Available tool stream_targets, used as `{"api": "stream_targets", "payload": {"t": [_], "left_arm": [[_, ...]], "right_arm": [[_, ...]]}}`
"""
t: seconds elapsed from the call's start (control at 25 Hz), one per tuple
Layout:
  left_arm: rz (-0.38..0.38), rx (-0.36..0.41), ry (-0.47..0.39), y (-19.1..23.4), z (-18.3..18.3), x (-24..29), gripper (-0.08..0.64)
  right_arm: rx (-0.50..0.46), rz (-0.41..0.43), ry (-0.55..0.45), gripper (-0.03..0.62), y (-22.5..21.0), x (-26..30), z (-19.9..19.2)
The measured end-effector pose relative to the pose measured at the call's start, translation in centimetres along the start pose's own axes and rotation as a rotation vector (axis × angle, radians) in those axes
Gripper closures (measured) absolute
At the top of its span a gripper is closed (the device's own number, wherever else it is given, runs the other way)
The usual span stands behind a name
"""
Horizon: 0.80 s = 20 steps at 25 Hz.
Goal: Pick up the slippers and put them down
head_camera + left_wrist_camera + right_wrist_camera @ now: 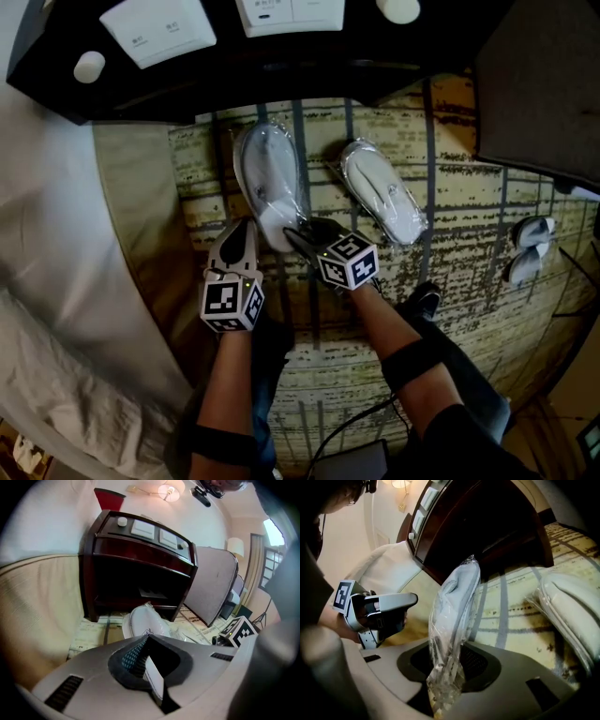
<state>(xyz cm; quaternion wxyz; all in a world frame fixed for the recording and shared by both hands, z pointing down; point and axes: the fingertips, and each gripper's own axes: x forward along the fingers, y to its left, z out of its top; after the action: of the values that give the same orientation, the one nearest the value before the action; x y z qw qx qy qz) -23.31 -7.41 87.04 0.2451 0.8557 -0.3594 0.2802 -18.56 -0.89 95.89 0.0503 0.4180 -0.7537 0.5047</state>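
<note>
A patterned carpet [487,272] filled the floor between the pale bed [56,234] on the left and the dark nightstand [225,70] at the far edge. On it were two plastic-wrapped slippers side by side. The left slipper [267,178] ran with its long axis from near to far, pointing at the nightstand. The right slipper [382,192] slanted from far left to near right and sat apart from its mate.

The right gripper [302,234] was at the near end of the left slipper, with its jaws partly closed and clamped on that end and on the bunched wrapping. The slipper stretched straight away from the jaws. The left gripper [244,234] sat just left of that same end, jaws fully together and holding nothing.

For the put-down, I judged the carpet under the held slipper the obvious spot. The right slipper lay nearer the right hand, far and to the right of it.

The head view gave the layout but made the held slipper look flat. The right gripper view showed it turned up on its edge and off the carpet. Only the left gripper view confirmed that no part of a slipper was between that gripper's closed pads.
</note>
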Motion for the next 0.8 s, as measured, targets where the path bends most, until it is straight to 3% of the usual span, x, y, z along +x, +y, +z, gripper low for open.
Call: {"api": "stream_targets", "payload": {"t": [0.4, 0.8], "left_arm": [[0.052, 0.005, -0.104, 2.7, 6.6, 1.6, 0.558], [0.104, -0.002, -0.203, 7.4, 12.3, 4.3, 0.558]], "right_arm": [[-0.033, 0.038, -0.065, 0.43, 2.1, 3.7, 10.5], [-0.059, -0.035, -0.138, 0.43, -0.1, 8.3, 22.4]]}}
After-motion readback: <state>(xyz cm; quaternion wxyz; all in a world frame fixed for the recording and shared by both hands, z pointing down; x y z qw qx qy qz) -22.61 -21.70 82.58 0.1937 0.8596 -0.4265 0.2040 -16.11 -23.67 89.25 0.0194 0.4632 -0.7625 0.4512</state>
